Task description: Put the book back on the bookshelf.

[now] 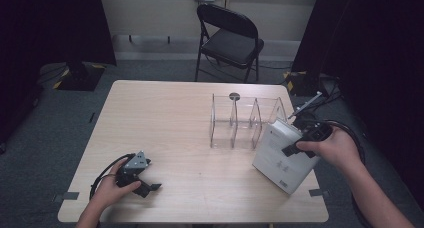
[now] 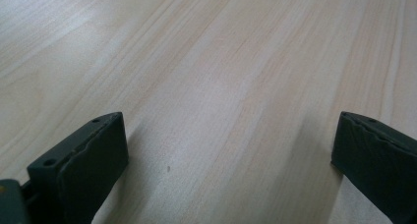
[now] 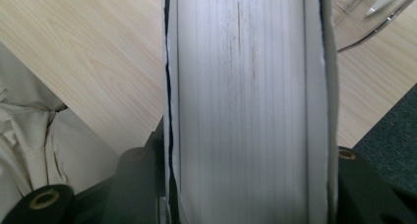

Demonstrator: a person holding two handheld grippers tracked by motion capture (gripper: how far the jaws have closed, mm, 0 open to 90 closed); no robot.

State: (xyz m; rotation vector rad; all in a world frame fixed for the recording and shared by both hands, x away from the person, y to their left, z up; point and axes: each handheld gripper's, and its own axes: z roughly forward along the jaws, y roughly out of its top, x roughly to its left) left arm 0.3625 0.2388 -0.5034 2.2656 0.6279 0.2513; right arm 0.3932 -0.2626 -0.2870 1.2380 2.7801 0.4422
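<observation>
A thick white book (image 1: pixel 285 155) is tilted up off the table's right side, one corner resting near the front edge. My right gripper (image 1: pixel 298 138) is shut on it at its upper edge. In the right gripper view the page block (image 3: pixel 246 106) runs straight up between the two black jaws, which press on both covers. A clear acrylic file rack (image 1: pixel 245 122) with several dividers stands just left of the book. My left gripper (image 1: pixel 147 185) rests low on the table at the front left, open, with bare wood between its fingers (image 2: pixel 93 155).
A light wooden table (image 1: pixel 165 118) holds everything. A black folding chair (image 1: pixel 230 38) stands behind its far edge. Dark curtains hang at both sides. Cables trail over the carpet at the right. A beige sleeve (image 3: pixel 29 135) shows beside the right gripper.
</observation>
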